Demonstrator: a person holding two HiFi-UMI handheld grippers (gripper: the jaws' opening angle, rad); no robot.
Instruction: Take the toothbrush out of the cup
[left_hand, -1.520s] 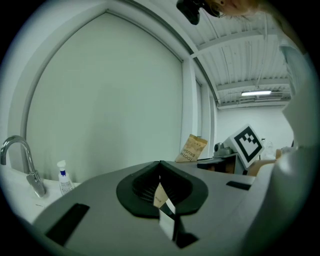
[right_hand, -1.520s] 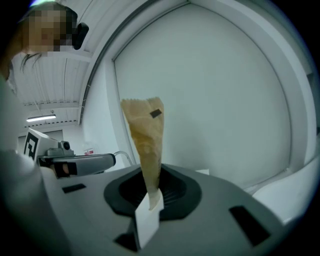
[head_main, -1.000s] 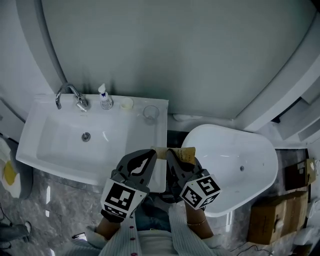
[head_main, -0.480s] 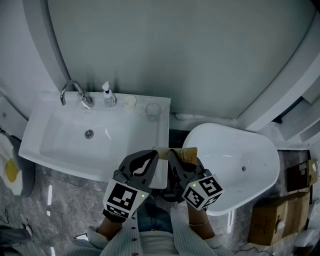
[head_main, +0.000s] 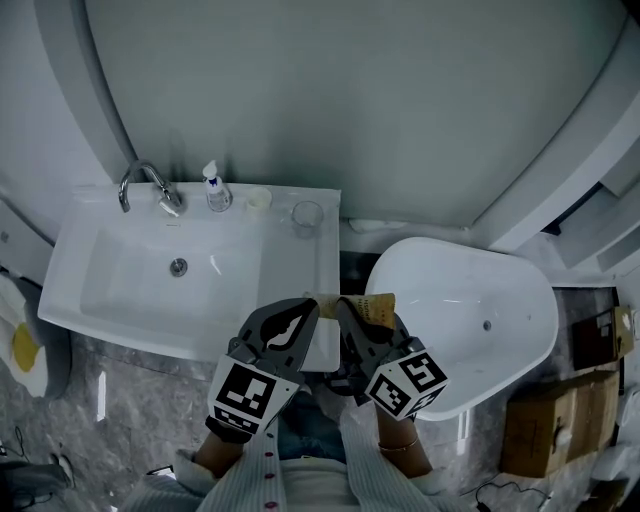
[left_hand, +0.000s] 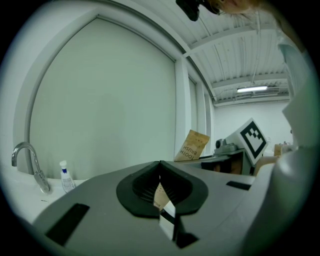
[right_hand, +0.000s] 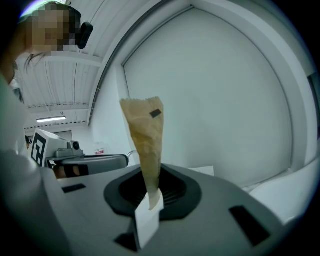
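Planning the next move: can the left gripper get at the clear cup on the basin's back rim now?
Likely not yet: the path to the clear glass cup looks free, but the left gripper is shut on the brown paper toothbrush packet.

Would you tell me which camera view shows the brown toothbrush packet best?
The right gripper view: the brown packet fills the middle, rising full length from the right gripper, shut on it. The left gripper view shows its printed end small and a scrap in the left gripper. The head view shows only a strip between both.
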